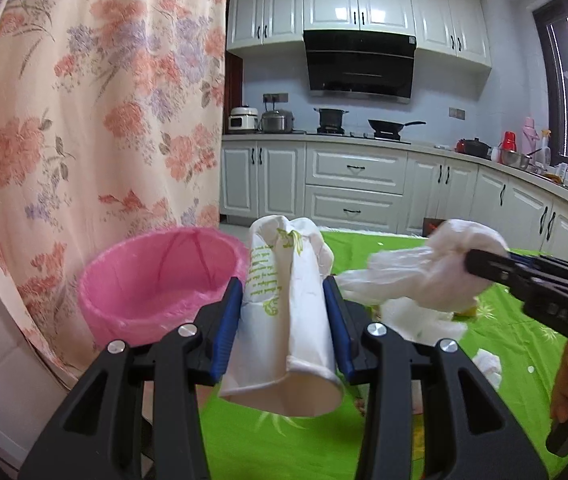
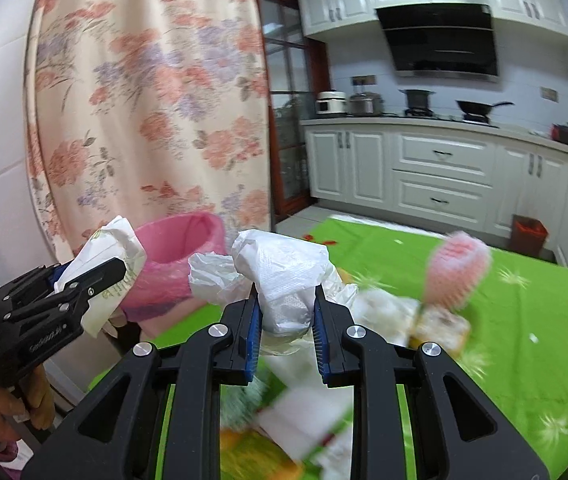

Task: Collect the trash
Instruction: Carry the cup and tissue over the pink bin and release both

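My left gripper point(image 1: 287, 300) is shut on a crushed white paper cup point(image 1: 284, 320) with green print, held above the green tablecloth point(image 1: 284, 448). The pink-lined trash bin point(image 1: 163, 280) stands just left of it, at the table's left edge. My right gripper point(image 2: 286, 312) is shut on a crumpled white plastic bag point(image 2: 279, 276). In the left wrist view that right gripper point(image 1: 484, 268) comes in from the right with the bag point(image 1: 424, 272). In the right wrist view the left gripper point(image 2: 103, 276) holds the cup point(image 2: 111, 248) in front of the bin point(image 2: 175, 256).
More white wrappers point(image 1: 424, 320) and tissue point(image 1: 488, 364) lie on the cloth. A pink brush-like object point(image 2: 456, 272) and food scraps point(image 2: 440, 328) sit to the right. A floral curtain point(image 1: 103, 100) hangs behind the bin. Kitchen cabinets point(image 1: 356, 184) stand beyond the table.
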Available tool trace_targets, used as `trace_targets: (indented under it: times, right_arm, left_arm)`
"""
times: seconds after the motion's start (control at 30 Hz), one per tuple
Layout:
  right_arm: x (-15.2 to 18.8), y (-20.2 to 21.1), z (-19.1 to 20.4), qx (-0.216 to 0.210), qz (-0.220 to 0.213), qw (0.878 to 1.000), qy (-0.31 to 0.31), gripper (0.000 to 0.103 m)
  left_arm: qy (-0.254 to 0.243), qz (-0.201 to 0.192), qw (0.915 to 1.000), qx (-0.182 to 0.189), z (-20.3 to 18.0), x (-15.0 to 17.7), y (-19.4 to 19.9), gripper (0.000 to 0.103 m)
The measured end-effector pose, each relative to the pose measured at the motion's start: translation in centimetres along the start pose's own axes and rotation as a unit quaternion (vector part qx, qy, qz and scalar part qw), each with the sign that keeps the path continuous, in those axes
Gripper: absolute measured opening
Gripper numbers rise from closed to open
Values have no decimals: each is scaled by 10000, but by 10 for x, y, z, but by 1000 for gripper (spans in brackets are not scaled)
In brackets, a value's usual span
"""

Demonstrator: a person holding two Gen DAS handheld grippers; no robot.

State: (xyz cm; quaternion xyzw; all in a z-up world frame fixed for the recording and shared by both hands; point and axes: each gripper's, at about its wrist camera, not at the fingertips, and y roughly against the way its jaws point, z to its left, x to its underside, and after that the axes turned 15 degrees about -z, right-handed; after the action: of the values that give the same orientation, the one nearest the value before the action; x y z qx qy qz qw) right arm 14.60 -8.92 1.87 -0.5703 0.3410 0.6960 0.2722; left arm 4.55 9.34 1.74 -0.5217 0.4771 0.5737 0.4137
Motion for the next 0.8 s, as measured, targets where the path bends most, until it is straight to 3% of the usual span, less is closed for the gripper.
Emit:
trace_targets:
  times: [0.4, 0.8]
  right_arm:
    - [-17, -83, 61, -721, 19, 9974, 31, 23]
    - [-22, -180, 105, -1020, 238, 9945, 66, 23]
  left_arm:
    - [-64, -36, 9986, -518, 73, -12, -12, 40]
    - [184, 223, 9965, -784, 149, -17, -77, 40]
